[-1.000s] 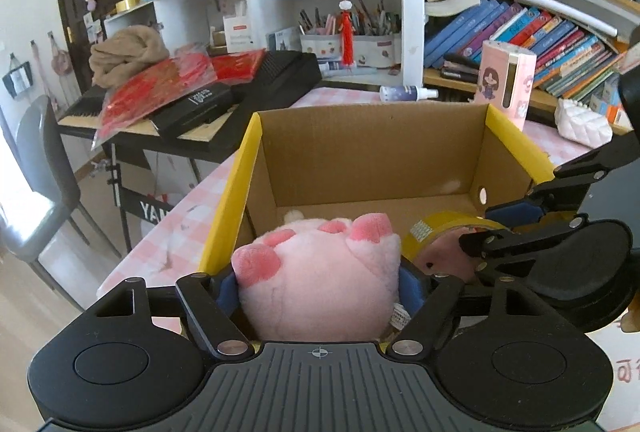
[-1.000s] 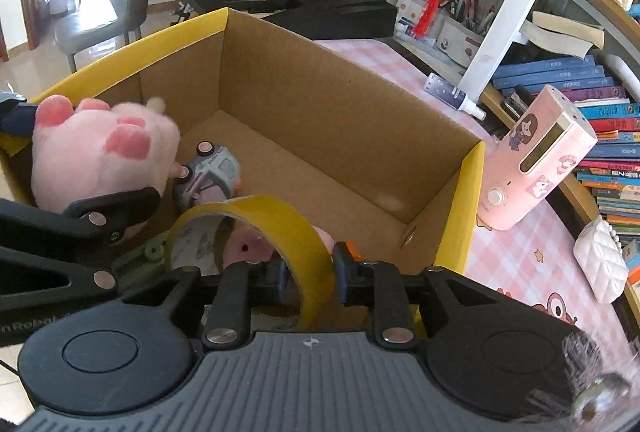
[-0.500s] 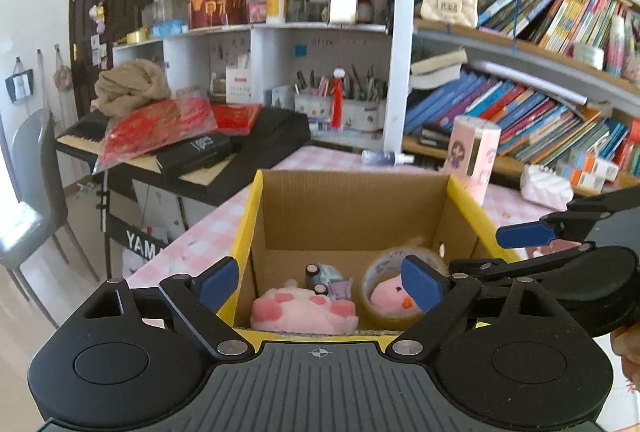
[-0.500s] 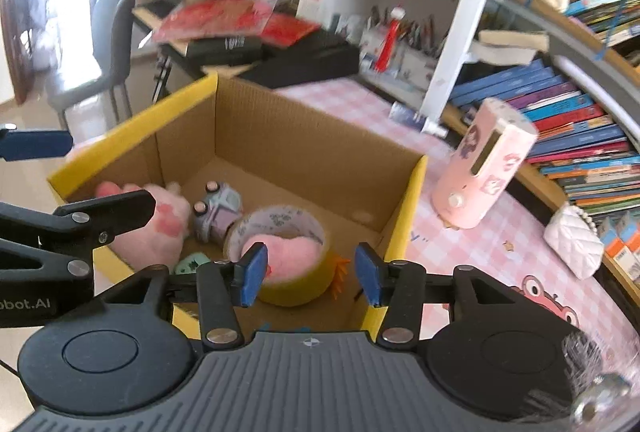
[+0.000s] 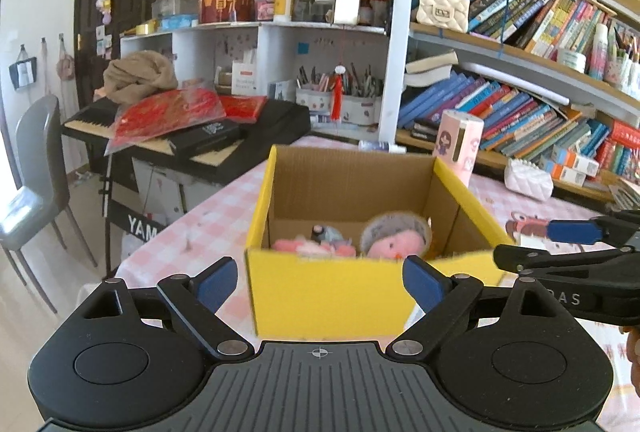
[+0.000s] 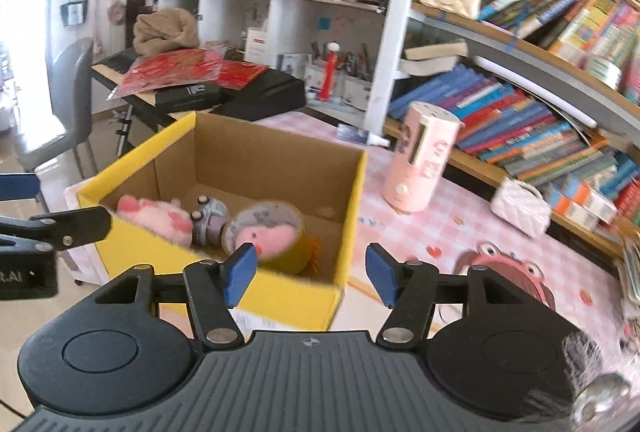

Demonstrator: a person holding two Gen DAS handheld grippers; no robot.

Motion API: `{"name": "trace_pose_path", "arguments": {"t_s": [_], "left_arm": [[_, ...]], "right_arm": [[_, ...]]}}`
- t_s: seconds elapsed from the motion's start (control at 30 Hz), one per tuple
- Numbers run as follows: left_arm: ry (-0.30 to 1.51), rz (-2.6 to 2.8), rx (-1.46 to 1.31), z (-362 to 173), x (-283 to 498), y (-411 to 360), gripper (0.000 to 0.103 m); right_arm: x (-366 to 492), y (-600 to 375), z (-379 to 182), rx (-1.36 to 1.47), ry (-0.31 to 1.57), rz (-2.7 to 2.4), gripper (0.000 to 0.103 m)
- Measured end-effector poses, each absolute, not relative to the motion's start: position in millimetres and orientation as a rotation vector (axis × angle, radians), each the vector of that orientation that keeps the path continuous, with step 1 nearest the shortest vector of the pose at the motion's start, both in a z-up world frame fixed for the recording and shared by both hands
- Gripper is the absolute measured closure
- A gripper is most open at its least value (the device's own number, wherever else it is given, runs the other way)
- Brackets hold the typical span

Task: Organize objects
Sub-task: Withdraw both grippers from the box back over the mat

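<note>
In the left wrist view, the left gripper (image 5: 320, 278) has let go of the pink plush (image 5: 310, 246), now half-hidden, blurred, inside the cardboard box (image 5: 332, 292); jaws wide, empty. In the right wrist view, the right gripper (image 6: 307, 266) is opening, empty; the tape roll (image 6: 266, 232) it released lies in the box.

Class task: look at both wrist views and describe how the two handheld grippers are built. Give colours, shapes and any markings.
Both the left gripper and right gripper have matte black ribbed bodies with a small crosshair mark, round black discs at each side, angular black linkage arms with silver rivets, and flat blue pads. White lettering, partly cut off, marks their sides.
</note>
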State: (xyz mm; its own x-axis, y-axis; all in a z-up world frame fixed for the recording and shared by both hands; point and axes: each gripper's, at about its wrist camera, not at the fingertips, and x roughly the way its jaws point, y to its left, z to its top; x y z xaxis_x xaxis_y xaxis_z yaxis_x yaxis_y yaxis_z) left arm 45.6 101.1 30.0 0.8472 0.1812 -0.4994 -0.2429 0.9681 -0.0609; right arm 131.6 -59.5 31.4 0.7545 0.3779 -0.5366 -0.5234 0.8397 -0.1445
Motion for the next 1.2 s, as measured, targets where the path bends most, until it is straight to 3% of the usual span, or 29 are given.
{"name": "trace_pose_path", "arguments": {"t_s": [1.2], "left_arm": [[0.650,0.115,-0.051,2.5,-29.1,69.3,0.011]], "right_arm": [[15.6,-103.2,-12.7,-0.213,0.680,0.280,0.014]]}}
